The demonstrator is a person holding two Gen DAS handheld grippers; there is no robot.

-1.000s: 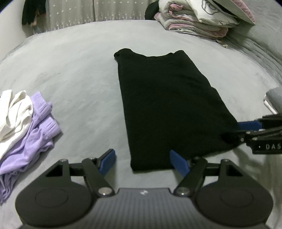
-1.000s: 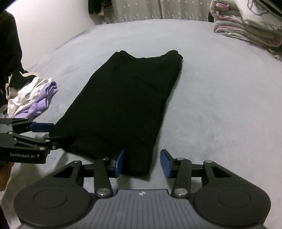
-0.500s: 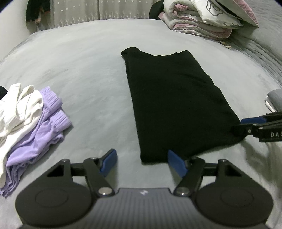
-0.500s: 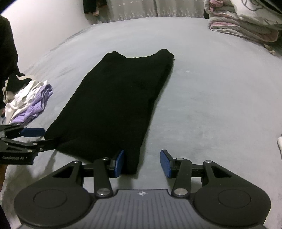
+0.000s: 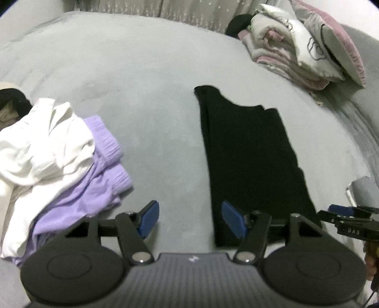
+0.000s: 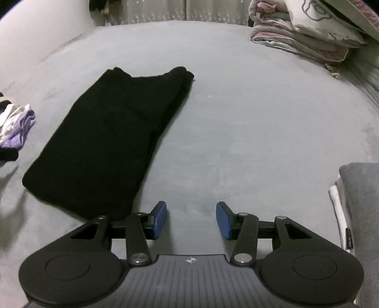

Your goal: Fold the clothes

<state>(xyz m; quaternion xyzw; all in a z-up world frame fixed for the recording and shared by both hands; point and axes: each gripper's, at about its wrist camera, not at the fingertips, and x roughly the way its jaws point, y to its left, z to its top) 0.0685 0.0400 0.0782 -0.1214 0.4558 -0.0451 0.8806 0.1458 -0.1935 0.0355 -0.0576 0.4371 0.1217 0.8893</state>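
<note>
On the grey bed, a folded black garment lies flat at eleven o'clock of the right gripper. Both the right and left gripper hover wide open and empty. White and lilac clothes sit heaped at the left gripper's ten o'clock.

Rumpled quilt pile far right on grey bedspread, dotted curtain behind.

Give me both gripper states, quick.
Left gripper: open, holding nothing.
Right gripper: open, empty, beside the black garment.
</note>
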